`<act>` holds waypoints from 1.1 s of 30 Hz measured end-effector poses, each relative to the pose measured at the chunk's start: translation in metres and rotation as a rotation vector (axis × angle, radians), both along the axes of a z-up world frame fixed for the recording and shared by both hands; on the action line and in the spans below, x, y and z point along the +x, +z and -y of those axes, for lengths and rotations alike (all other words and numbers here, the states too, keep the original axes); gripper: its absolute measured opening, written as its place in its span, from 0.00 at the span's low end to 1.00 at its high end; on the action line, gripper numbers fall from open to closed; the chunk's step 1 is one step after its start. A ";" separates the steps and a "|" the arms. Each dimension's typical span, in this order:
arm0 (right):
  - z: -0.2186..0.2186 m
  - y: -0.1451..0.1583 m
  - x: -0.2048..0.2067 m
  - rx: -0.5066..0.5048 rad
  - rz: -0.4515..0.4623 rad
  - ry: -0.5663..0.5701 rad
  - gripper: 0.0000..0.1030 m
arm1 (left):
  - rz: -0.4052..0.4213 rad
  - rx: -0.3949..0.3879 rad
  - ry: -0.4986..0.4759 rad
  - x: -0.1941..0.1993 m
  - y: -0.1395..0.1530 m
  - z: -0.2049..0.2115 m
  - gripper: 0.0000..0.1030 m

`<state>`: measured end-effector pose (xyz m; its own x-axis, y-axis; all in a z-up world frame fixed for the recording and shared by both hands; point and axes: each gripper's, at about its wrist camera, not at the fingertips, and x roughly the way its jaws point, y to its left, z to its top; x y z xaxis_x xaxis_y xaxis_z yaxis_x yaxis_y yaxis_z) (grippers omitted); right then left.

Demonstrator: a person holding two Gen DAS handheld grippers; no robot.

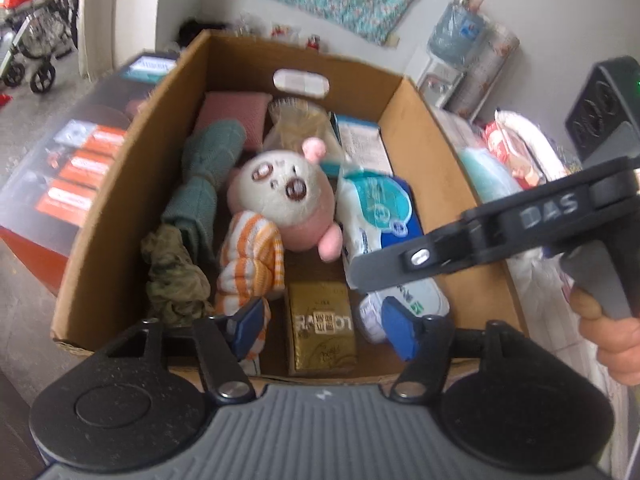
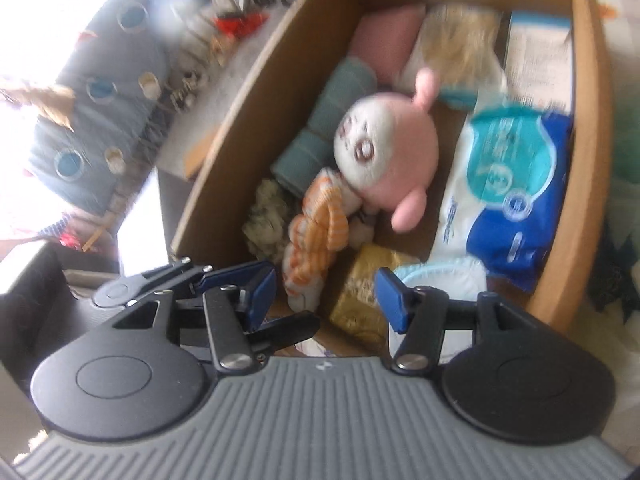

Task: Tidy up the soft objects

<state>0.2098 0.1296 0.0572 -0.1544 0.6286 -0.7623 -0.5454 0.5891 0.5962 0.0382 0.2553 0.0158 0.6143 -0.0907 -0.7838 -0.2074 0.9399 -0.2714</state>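
Note:
A cardboard box holds soft things: a pink and white plush toy, an orange-striped cloth, teal rolled cloths, a pink cloth and an olive crumpled cloth. The plush and striped cloth also show in the right wrist view. My left gripper is open and empty above the box's near edge. My right gripper is open and empty over the same edge; its body crosses the left wrist view.
The box also holds a gold packet, a blue and white wipes pack and a white booklet. A red-sided table stands left of the box. Cushions and bags lie to its right.

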 end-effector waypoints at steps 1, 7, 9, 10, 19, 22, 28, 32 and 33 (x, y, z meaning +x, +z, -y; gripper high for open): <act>0.006 0.006 -0.001 0.027 0.034 -0.017 0.58 | 0.027 0.013 0.010 -0.003 0.003 0.001 0.72; 0.064 0.032 -0.020 0.127 0.337 -0.215 0.69 | 0.197 0.107 0.099 -0.011 0.022 0.022 0.89; 0.087 0.033 -0.032 0.124 0.436 -0.293 0.70 | 0.247 0.157 0.119 -0.011 0.026 0.037 0.94; 0.099 0.033 -0.038 0.115 0.478 -0.333 0.70 | 0.264 0.177 0.125 -0.011 0.027 0.046 0.96; 0.170 0.020 -0.081 0.041 0.592 -0.429 0.77 | 0.318 0.233 0.029 -0.034 0.025 0.114 1.00; 0.180 0.019 -0.093 0.032 0.579 -0.407 0.80 | 0.299 0.240 0.068 -0.047 0.021 0.126 1.00; 0.186 0.015 -0.122 0.015 0.561 -0.355 0.82 | 0.158 0.228 0.209 -0.064 0.011 0.122 1.00; 0.182 0.016 -0.136 0.015 0.558 -0.322 0.82 | 0.078 0.199 0.283 -0.071 -0.001 0.111 1.00; 0.181 0.017 -0.139 0.014 0.560 -0.313 0.82 | 0.069 0.193 0.295 -0.073 -0.004 0.109 1.00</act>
